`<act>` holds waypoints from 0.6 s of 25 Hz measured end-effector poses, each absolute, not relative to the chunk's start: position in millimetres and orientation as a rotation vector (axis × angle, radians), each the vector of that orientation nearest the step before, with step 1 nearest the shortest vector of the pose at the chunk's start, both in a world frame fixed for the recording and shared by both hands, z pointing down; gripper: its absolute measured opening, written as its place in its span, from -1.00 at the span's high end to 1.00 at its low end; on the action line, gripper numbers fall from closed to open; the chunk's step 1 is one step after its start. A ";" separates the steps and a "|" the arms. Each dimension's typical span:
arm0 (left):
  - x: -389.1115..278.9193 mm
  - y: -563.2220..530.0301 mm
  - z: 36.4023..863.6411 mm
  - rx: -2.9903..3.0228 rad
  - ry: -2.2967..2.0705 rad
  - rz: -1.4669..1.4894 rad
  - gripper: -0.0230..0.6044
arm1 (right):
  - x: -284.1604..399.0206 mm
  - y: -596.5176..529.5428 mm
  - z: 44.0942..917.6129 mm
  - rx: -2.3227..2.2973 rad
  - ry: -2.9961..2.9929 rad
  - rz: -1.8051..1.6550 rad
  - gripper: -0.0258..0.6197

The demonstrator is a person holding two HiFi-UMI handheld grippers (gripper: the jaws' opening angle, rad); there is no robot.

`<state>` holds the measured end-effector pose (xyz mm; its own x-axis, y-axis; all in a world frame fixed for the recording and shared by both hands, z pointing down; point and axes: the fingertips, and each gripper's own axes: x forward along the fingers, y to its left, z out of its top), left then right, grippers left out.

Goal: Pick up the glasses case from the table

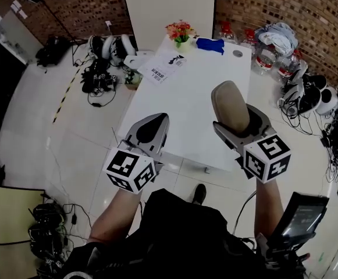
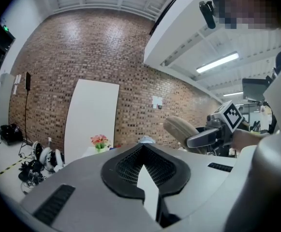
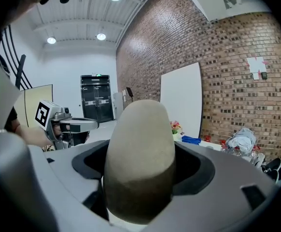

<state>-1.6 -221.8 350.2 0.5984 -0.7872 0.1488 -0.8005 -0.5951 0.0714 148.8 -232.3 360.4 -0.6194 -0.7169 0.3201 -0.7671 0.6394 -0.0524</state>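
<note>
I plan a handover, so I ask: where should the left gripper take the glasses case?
Probably the free rounded end of the glasses case, which sticks out bare beyond the right gripper. Bring the left gripper in from the case's left, opened first: its jaws are together.

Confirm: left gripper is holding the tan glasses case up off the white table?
No, wrong gripper. The right gripper is holding the tan glasses case up off the white table; the right gripper view shows it between those jaws. The left gripper holds nothing.
</note>
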 end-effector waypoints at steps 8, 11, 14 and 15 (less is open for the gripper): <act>-35.9 -143.8 334.9 2.746 -1.350 0.102 0.92 | 120.1 -156.9 338.9 1.244 -2.587 0.187 -0.24; -66.0 -110.4 329.1 2.763 -1.360 0.077 0.92 | 98.3 -120.4 332.9 1.274 -2.571 0.165 -0.24; -92.6 -75.9 327.9 2.777 -1.356 0.057 0.92 | 80.0 -82.8 332.4 1.315 -2.544 0.159 -0.24; -100.0 -64.4 329.0 2.781 -1.349 0.056 0.92 | 74.9 -70.0 332.9 1.331 -2.537 0.167 -0.24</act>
